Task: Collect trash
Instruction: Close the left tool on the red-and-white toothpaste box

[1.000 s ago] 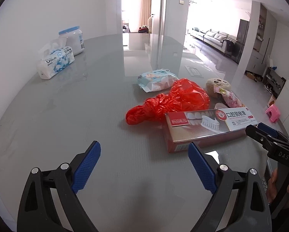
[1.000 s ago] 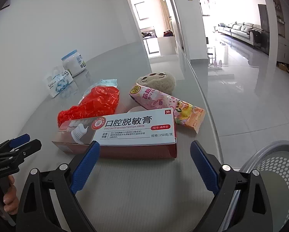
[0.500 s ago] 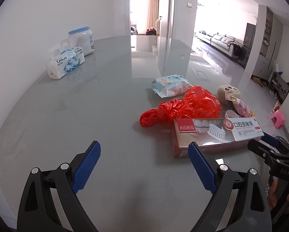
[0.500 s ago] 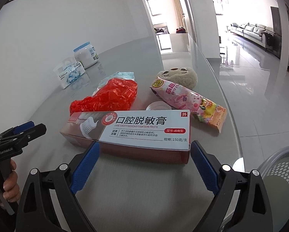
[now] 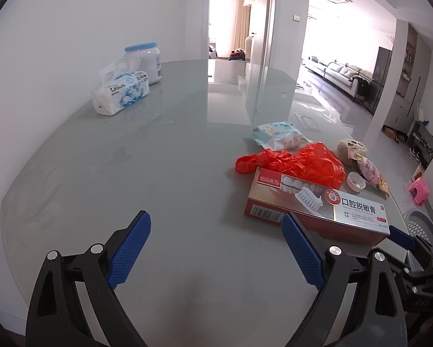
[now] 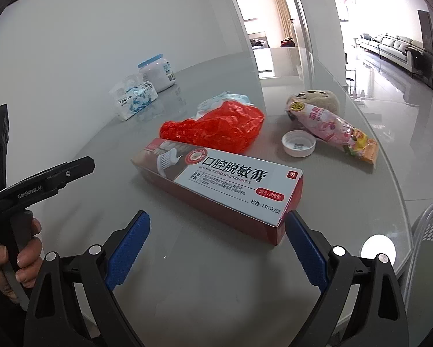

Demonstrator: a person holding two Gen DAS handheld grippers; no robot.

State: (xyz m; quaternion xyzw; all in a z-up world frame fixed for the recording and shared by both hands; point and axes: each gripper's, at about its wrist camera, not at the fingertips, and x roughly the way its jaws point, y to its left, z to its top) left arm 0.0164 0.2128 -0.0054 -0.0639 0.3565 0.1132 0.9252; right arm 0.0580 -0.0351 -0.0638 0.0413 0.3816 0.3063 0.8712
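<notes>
- Left wrist view: left gripper [image 5: 216,248] spread wide over bare table [image 5: 158,173], nothing between the blue pads [image 5: 129,248].
- Wide open glass to the left and ahead; only tissue pack [image 5: 121,94] and white jar [image 5: 145,63] far back by the wall.
- Trash bunched at the right side of the table, close to the curved rim.
- Toothpaste box [image 5: 317,205] lying flat, just past the right pad; barcode end facing the left gripper.
- Red plastic bag [image 5: 300,162] touching the box's far side; wipes pack [image 5: 280,138] just behind the bag.
- Right wrist view: right gripper [image 6: 216,251] also released, holding nothing; near corner of the box just ahead of its right pad, not touching.
- Bottle cap [image 6: 299,143] upright-open beside pink snack wrapper [image 6: 335,128]; wrapper tip near the table edge, leaning on a beige sponge-like lump [image 6: 317,99].
- Mesh bin [image 6: 430,248] below the rim at lower right, off the table.
- Little clearance between box and right rim.
- Readable: box "ORAL CAVITY DESENSITIZATION PASTE", "150克/支", large Chinese title; left gripper body [image 6: 40,188] marked "GenRobot.AI"; tissue pack brand not legible for sure.
</notes>
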